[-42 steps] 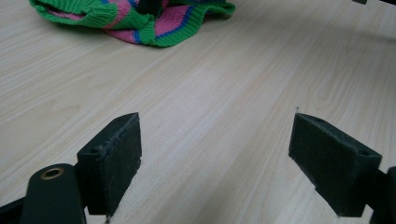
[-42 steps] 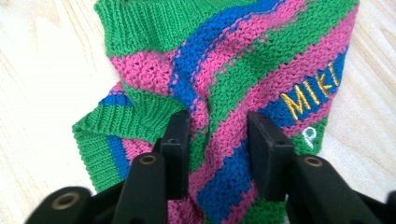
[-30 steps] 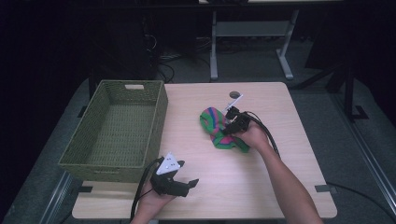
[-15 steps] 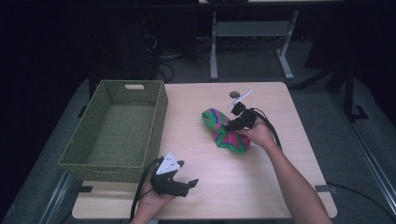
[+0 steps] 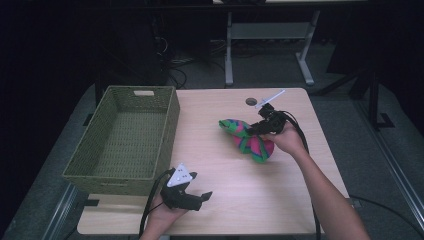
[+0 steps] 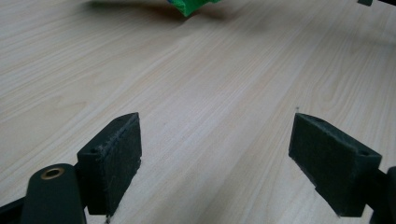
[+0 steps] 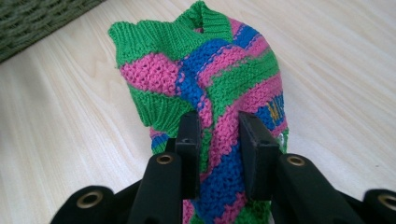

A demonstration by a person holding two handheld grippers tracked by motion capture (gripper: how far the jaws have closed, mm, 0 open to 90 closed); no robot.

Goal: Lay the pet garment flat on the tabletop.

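Note:
A knitted piece striped in green, pink and blue (image 5: 247, 139) hangs partly lifted off the wooden table (image 5: 225, 165) right of centre. My right gripper (image 5: 256, 127) is shut on it; in the right gripper view the knit (image 7: 210, 84) bunches between the two black pads (image 7: 189, 140). My left gripper (image 5: 197, 197) rests near the table's front edge, jaws wide apart over bare wood. In the left gripper view its pads (image 6: 114, 154) hold nothing, and a green edge of the knit (image 6: 189, 5) shows at the top.
A green woven basket (image 5: 127, 135) stands empty at the table's left side, close to the left gripper. A small round hole (image 5: 251, 101) sits in the tabletop near the far edge. Table legs and cables lie on the dark floor beyond.
My right gripper has risen and drawn toward the right with the knit, pulling it up off the table. The left gripper has stayed put.

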